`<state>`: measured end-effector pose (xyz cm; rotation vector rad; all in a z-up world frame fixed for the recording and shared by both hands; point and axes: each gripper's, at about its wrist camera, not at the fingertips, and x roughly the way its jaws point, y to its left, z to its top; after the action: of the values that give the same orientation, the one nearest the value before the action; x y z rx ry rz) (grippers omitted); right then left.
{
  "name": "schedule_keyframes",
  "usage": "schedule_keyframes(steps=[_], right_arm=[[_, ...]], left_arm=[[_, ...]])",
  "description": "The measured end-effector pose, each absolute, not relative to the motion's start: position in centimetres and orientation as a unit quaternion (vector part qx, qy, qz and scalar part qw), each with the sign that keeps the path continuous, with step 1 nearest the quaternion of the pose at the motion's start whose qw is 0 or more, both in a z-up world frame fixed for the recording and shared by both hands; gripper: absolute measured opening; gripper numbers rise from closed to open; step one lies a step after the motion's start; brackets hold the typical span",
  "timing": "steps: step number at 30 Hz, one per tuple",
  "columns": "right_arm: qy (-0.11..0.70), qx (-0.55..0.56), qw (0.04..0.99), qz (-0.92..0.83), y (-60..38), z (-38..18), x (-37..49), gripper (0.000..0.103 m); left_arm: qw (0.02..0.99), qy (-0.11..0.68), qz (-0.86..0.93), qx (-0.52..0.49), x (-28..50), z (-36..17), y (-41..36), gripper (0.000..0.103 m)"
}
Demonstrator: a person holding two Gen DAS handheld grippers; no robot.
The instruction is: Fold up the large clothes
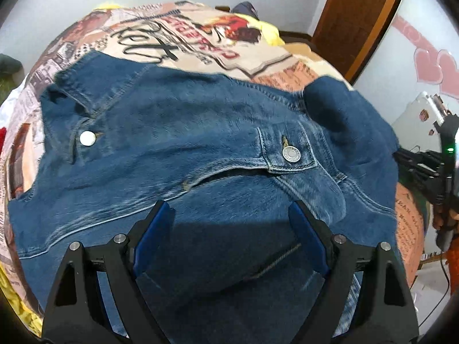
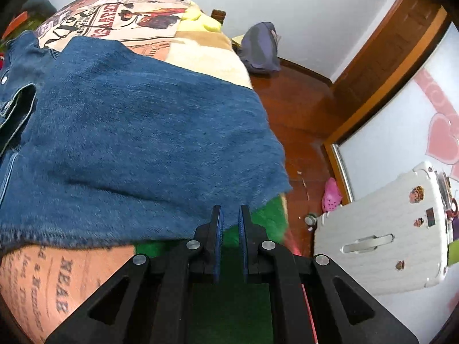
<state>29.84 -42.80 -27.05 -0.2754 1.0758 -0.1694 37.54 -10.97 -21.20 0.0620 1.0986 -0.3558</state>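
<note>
A blue denim jacket point(image 1: 178, 132) lies spread on a bed with a printed cover point(image 1: 200, 37). It has a silver button point(image 1: 291, 154) on a chest pocket flap and a white button point(image 1: 87, 138). My left gripper point(image 1: 229, 209) is open and empty, hovering just over the jacket's near part. In the right wrist view the jacket point(image 2: 137, 132) fills the left and middle, with its frayed hem at the near edge. My right gripper point(image 2: 229, 215) has its jaws nearly together with a narrow gap, empty, just off the jacket's right corner, over a green cloth point(image 2: 266, 218).
The bed's printed cover point(image 2: 43, 281) shows text near me. A white suitcase point(image 2: 381, 235) stands on the red-brown floor point(image 2: 301, 109) at right, with a pink shoe point(image 2: 331, 195) and a dark bag point(image 2: 261, 48) beyond. A wooden door frame point(image 1: 358, 23) is at the back right.
</note>
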Motion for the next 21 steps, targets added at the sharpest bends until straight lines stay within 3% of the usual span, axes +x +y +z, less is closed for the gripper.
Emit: schedule_keyframes(steps=[9,16,21], right_arm=[[0.529,-0.109,0.837,-0.089,-45.8,-26.7,28.6,0.006],[0.515,0.029,0.855,-0.056,-47.5,-23.2,30.4,0.006],[0.535,0.04,0.84,-0.082,-47.3,-25.7,33.7,0.006]], left_arm=[[0.838,0.523,-0.152,0.027,38.3,-22.3,-10.9,0.093],[0.866,0.471,-0.164,0.036,38.1,-17.5,-11.4,0.093],[0.864,0.465,-0.194,0.02,39.1,-16.1,-14.0,0.093]])
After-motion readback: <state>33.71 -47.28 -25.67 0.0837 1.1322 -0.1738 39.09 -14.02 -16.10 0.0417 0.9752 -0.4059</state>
